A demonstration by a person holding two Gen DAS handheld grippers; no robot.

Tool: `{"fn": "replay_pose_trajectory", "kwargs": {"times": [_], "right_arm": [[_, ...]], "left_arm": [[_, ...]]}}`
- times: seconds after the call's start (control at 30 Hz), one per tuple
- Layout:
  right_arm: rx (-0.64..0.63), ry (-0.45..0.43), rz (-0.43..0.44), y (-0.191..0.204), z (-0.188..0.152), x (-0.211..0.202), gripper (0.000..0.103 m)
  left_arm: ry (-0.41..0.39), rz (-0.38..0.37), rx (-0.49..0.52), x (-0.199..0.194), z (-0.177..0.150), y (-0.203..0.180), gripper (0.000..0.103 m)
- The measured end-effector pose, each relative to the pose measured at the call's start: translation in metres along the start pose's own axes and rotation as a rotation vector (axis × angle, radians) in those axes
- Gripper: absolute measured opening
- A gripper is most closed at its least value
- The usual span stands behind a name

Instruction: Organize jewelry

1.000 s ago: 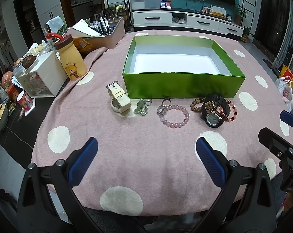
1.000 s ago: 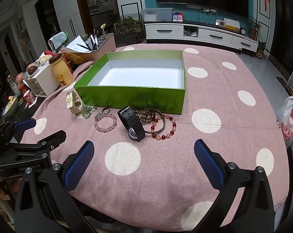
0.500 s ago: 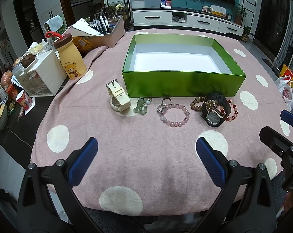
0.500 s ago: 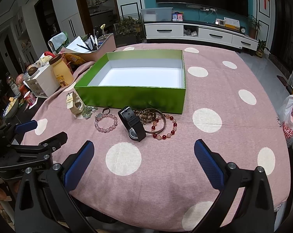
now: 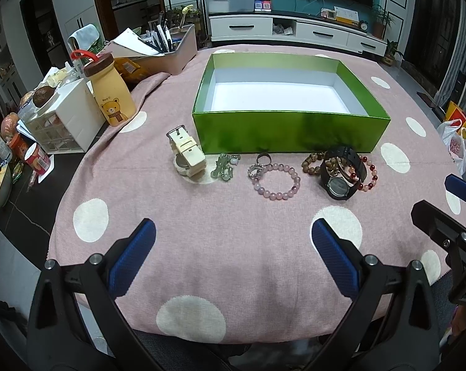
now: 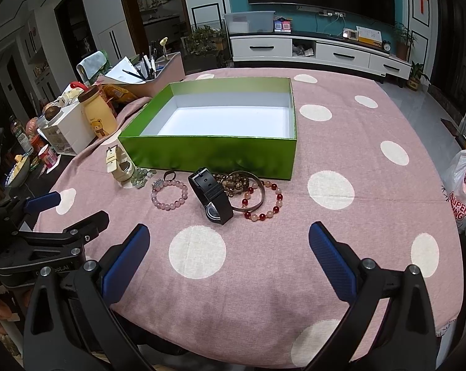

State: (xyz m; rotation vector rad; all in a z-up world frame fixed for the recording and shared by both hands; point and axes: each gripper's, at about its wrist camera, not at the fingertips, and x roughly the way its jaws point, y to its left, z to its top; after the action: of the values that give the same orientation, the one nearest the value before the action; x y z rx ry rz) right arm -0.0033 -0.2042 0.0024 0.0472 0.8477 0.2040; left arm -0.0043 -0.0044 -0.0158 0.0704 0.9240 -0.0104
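An empty green box (image 5: 291, 133) (image 6: 208, 153) with a white floor stands mid-table. Along its near wall lie a cream watch (image 5: 186, 153) (image 6: 117, 162), a green jade charm (image 5: 224, 167), a small ring (image 5: 263, 157), a pink bead bracelet (image 5: 277, 182) (image 6: 169, 194), a black watch (image 5: 341, 173) (image 6: 212, 196), brown beads (image 5: 313, 162), a metal bangle (image 6: 253, 191) and a red bead bracelet (image 6: 268, 204). My left gripper (image 5: 233, 247) hovers open over the near table edge. My right gripper (image 6: 229, 250) is open too, short of the black watch. Both hold nothing.
A pink polka-dot cloth (image 5: 233, 216) covers the round table. At the left edge stand a yellow bear bottle (image 5: 109, 92), a white drawer unit (image 5: 64, 117) and a pen tray (image 5: 168, 52). Snacks sit on a lower surface at far left. A plastic bag (image 6: 463, 191) hangs at the right.
Both grippers have drifted slightly; the box and jewelry sit a little lower in the views. Nothing was touched or gripped.
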Motion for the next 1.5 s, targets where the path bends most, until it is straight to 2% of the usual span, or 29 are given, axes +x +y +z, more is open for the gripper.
{"fn": "replay_pose_trajectory", "kwargs": {"times": [0.77,1.2,1.37,1.5], "right_arm": [[0.004,0.002,0.001,0.002,-0.001,0.001,0.102],[0.033,-0.010,0.014,-0.007,-0.003,0.002,0.102],[0.039,-0.001,0.035,-0.010,-0.007,0.010,0.102],[0.044,0.010,0.059,-0.013,-0.011,0.020,0.102]], "left_arm": [[0.002,-0.007,0.000,0.001,-0.001,-0.003,0.101],[-0.066,-0.076,-0.062,-0.008,-0.004,0.024,0.101],[-0.072,-0.095,-0.130,0.001,-0.004,0.041,0.101],[-0.060,-0.083,-0.192,0.015,-0.003,0.056,0.101]]}}
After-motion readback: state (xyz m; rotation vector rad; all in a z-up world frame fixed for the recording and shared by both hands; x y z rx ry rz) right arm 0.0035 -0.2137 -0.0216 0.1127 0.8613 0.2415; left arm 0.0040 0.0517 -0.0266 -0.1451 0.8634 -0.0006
